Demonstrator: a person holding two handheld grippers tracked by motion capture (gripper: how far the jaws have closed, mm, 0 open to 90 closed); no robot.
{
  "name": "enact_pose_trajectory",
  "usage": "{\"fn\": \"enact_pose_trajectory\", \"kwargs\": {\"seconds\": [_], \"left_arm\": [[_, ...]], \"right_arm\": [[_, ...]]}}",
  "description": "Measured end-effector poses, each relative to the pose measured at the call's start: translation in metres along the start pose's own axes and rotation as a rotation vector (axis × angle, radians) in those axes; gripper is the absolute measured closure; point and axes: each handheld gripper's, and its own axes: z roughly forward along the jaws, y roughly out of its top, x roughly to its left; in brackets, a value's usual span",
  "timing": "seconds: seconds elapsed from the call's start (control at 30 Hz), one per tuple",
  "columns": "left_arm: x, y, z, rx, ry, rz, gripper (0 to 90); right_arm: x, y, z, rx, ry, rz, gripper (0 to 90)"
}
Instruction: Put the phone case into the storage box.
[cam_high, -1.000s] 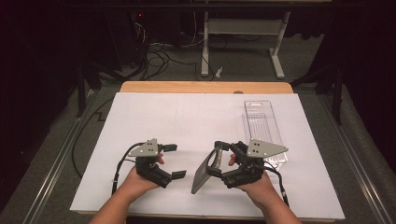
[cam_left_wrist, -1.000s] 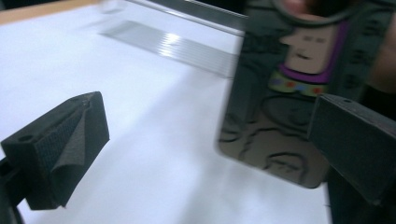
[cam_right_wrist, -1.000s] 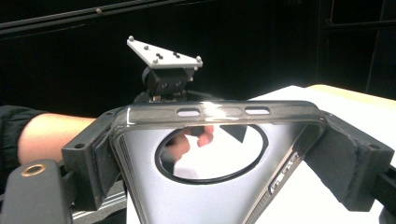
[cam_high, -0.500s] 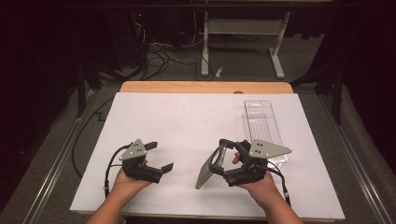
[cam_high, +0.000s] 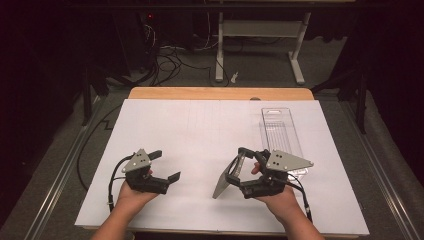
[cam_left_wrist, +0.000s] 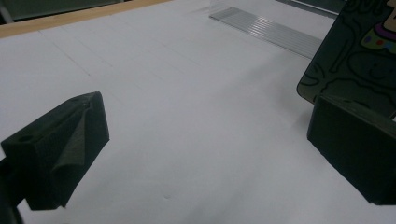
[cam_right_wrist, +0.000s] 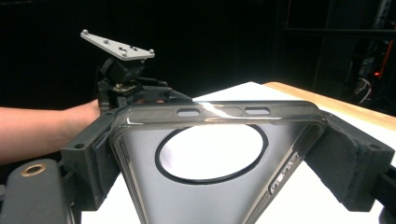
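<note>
One phone case (cam_high: 223, 181) stood tilted on the counter (cam_high: 200, 130), clamped in the right tongs (cam_high: 239, 167), left tongs (cam_high: 166, 166) gaping beside, one clear tray (cam_high: 280, 131) near the right edge.

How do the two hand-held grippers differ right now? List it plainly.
1. The right gripper is shut on a translucent grey phone case; the left gripper holds nothing.
2. The left gripper's jaws stand wide apart over the white table sheet; the right gripper's jaws press the case's two edges.
3. The right gripper sits beside the clear plastic tray; the left gripper is far from it.
Both are black with a grey three-cornered plate.
</note>
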Motion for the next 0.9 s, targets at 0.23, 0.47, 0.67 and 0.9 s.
{"fn": "enact_pose_trajectory", "kwargs": {"seconds": [0.23, 0.47, 0.67, 0.9], "left_arm": [[0.003, -0.001, -0.002, -0.008, 0.016, -0.023, 0.2], [0.004, -0.002, -0.004, -0.024, 0.023, -0.032, 0.2], [0.004, -0.003, -0.004, -0.025, 0.034, -0.028, 0.2], [0.004, -0.003, -0.003, -0.009, 0.025, -0.007, 0.7]], "right_arm": [[0.000, 0.000, -0.002, 0.000, -0.035, -0.010, 13.3], [0.000, 0.002, -0.005, -0.005, -0.072, -0.021, 13.3], [0.000, 0.003, -0.008, -0.008, -0.102, -0.033, 13.2], [0.000, 0.004, -0.010, -0.003, -0.140, -0.049, 13.3]]}}
